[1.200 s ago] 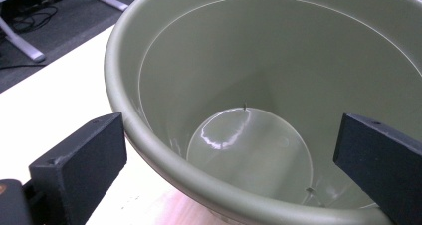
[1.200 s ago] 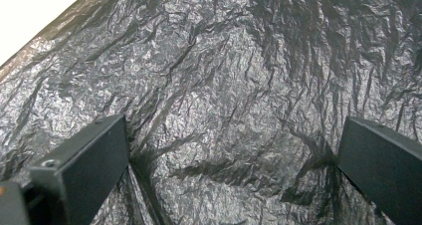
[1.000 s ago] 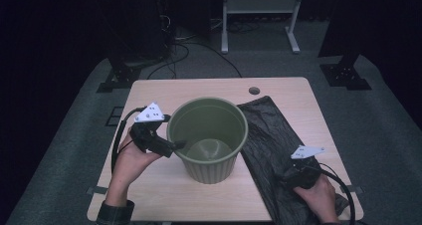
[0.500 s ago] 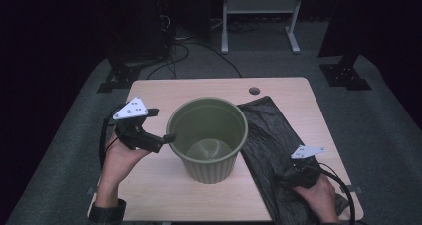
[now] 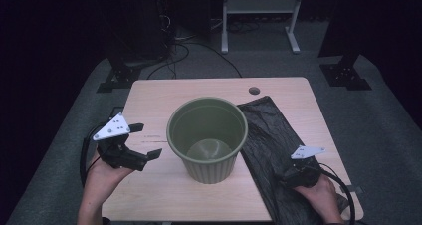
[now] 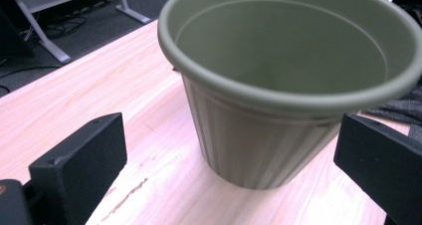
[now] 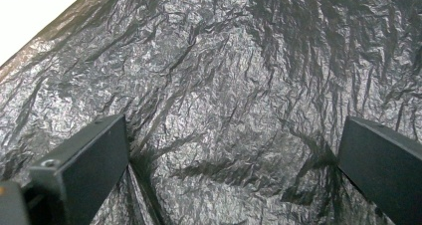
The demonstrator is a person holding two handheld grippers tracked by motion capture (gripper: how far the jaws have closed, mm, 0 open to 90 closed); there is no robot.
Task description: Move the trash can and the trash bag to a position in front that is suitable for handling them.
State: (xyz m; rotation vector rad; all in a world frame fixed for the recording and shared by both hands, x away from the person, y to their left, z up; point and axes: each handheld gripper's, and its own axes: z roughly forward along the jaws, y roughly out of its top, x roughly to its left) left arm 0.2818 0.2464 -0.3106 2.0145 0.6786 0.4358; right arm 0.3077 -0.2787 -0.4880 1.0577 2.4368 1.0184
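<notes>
Withdrawn from the pot's rim, the left gripper (image 5: 148,141) now stands at 9 o'clock of the green pot (image 5: 207,138) at table centre, jaws wide, while the right gripper (image 5: 287,177), jaws also wide, rests on the black plastic bag (image 5: 268,135) at 4 o'clock

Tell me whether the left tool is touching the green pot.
Apart. In the high view, bare table shows between the left tool and the green pot; the left gripper view shows its open jaws short of the pot.
</notes>
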